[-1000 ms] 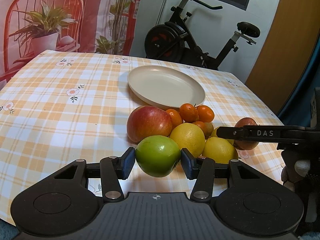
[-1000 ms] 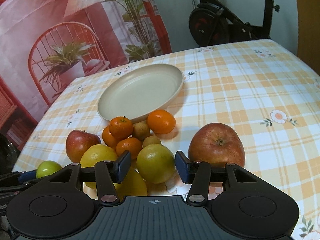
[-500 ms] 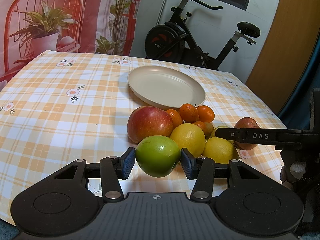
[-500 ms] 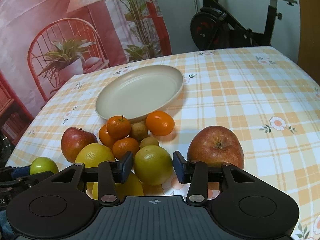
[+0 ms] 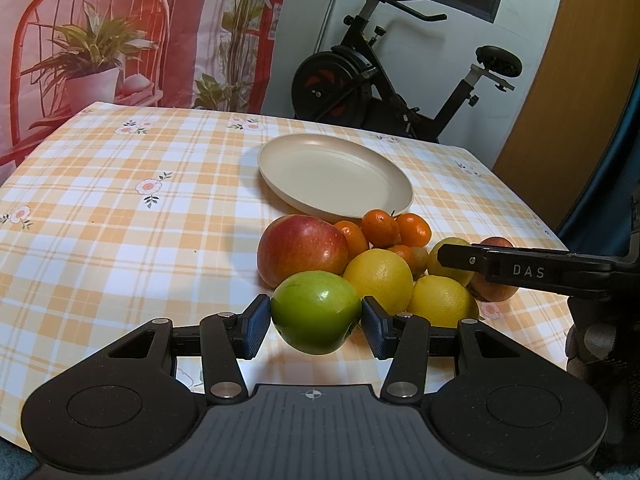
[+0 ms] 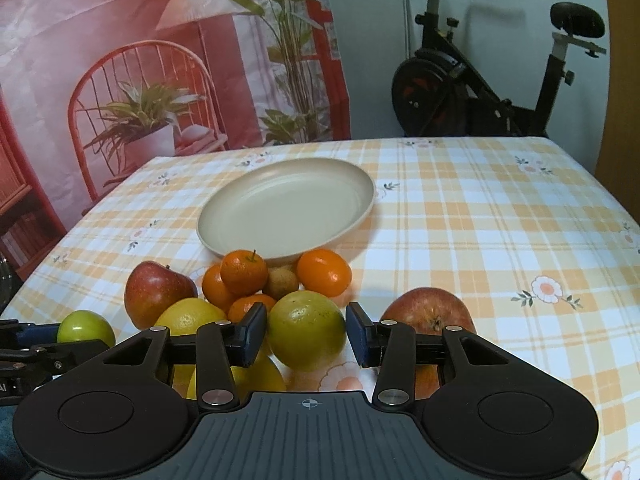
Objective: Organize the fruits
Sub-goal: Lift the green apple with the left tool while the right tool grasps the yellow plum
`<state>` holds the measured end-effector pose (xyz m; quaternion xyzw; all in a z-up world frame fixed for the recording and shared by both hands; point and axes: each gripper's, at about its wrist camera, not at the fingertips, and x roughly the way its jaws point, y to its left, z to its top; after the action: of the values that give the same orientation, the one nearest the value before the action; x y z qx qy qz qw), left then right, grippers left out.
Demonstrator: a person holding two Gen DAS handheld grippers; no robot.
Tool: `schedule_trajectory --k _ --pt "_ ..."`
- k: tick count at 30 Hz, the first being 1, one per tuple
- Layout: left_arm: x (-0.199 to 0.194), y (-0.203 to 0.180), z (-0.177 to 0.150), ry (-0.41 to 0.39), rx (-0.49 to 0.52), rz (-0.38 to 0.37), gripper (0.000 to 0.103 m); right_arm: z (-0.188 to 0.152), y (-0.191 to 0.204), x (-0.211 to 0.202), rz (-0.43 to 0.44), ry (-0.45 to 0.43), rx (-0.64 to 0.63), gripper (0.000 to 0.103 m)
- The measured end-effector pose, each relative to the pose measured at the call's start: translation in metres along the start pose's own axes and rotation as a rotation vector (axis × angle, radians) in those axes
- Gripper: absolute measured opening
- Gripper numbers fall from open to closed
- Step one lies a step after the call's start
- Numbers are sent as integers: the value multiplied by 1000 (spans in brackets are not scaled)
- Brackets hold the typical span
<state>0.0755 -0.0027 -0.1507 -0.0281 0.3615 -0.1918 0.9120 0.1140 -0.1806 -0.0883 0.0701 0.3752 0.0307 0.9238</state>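
My left gripper (image 5: 316,322) is shut on a green apple (image 5: 316,311), held just above the tablecloth at the near edge of the fruit pile. My right gripper (image 6: 306,332) is shut on a yellow-green citrus fruit (image 6: 306,330) and holds it above the pile. The pile holds a red apple (image 5: 301,250), two yellow lemons (image 5: 378,280), several small oranges (image 6: 244,272) and a second red apple (image 6: 430,312). An empty beige plate (image 6: 288,208) lies behind the pile. The right gripper shows in the left wrist view (image 5: 452,256), the left one in the right wrist view (image 6: 48,340).
The table has an orange checked cloth (image 5: 120,216) with flower prints. An exercise bike (image 5: 384,84) stands behind the table's far edge. A printed backdrop with a red chair (image 6: 140,92) hangs at the back left. A wooden door (image 5: 568,92) is at the right.
My right gripper has closed on the yellow-green citrus and lifted it, pulling back and up from the pile. My left gripper has stayed still with the green apple.
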Motion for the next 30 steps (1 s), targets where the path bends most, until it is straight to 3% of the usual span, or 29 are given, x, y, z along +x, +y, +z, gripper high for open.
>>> schedule_trajectory --k 15,25,30 --pt "-6 4 31 -72 0 15 52 22 -12 -3 52 -76 -3 40" --pt "16 6 81 -121 38 23 52 62 -27 21 80 -84 -19 40" --pt "38 9 107 -103 49 13 52 88 -33 41 92 -66 -47 40"
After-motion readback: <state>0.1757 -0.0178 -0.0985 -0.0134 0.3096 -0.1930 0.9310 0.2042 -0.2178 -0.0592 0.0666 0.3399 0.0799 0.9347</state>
